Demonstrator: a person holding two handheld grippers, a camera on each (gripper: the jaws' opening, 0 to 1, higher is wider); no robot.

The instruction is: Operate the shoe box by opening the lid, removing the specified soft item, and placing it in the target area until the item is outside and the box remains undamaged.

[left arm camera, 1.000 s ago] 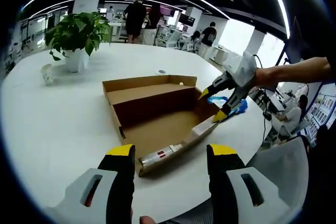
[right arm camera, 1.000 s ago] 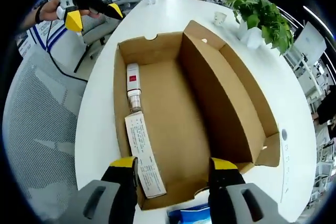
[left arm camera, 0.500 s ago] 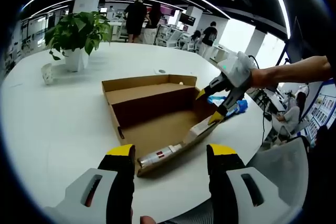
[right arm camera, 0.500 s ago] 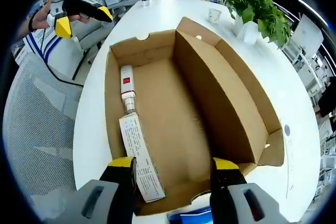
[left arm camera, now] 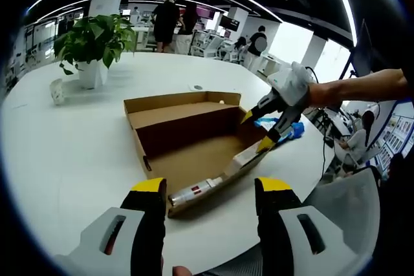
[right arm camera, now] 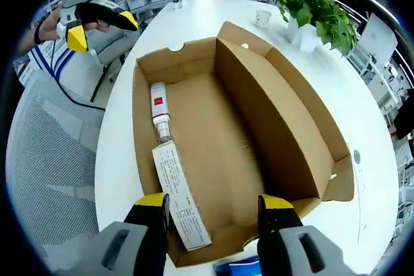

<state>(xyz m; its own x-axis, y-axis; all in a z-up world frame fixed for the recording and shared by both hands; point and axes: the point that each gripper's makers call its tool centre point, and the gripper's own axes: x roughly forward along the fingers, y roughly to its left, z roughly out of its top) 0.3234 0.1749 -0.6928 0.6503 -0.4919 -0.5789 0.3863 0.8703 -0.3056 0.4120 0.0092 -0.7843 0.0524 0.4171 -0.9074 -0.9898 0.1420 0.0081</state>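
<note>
An open cardboard shoe box (left arm camera: 194,150) lies on the white table (left arm camera: 65,153), its lid folded back along the far long side. Inside the box (right arm camera: 220,147) lie a white printed strip (right arm camera: 180,205) and a small white tube with a red label (right arm camera: 157,105). A blue soft item (left arm camera: 288,128) rests on the table just outside the box's right end, and its edge (right arm camera: 236,266) peeks between my right jaws. My right gripper (left arm camera: 255,132) hovers open over that end of the box. My left gripper (left arm camera: 212,189) is open at the box's near side and also hangs in the air (right arm camera: 100,29).
A potted plant (left arm camera: 94,40) and a paper cup (left arm camera: 59,90) stand at the table's far left. A mesh chair (right arm camera: 45,179) sits beside the table edge. People stand at desks in the background (left arm camera: 167,24).
My right gripper has drifted a little lower and closer over the box's right end. The left gripper stays where it was, and the box has barely shifted.
</note>
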